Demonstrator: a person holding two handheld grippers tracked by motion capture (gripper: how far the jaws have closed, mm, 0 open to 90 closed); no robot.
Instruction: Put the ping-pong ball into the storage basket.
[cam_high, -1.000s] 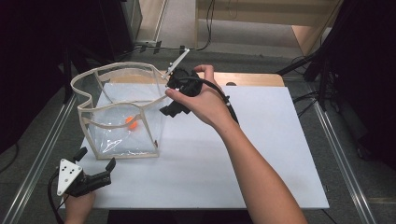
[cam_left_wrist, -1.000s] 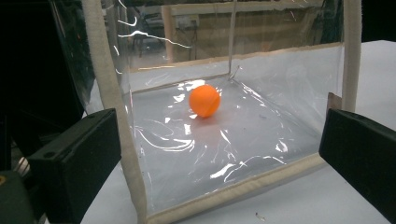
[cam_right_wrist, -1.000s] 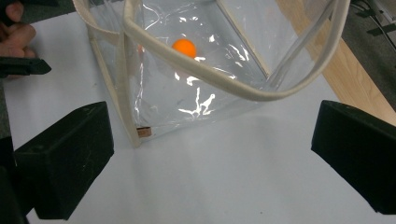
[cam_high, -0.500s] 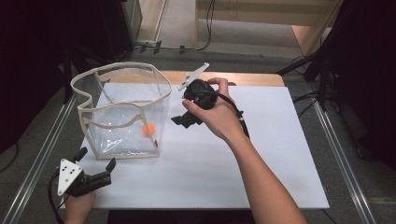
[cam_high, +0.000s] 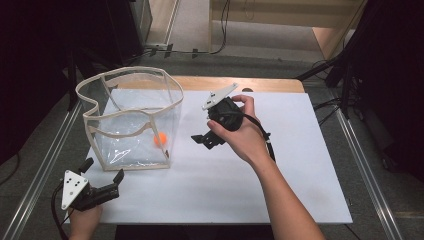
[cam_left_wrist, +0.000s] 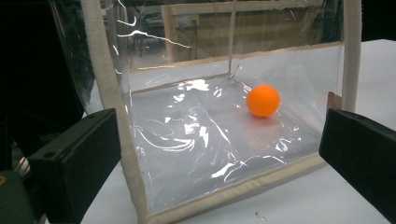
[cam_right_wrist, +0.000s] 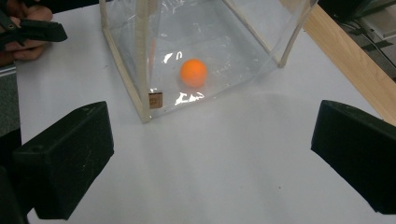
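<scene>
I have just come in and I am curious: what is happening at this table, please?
A person holds a gripper in each hand. An orange ball lies inside a clear bag on the white table. The right gripper hovers open beside the bag; the left gripper, also open, waits near the bag's front corner.

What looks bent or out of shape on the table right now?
The clear bag's cloth rim sags and waves at its left side instead of holding a straight edge. The orange ball rests inside on its floor; nothing is spilled.
</scene>
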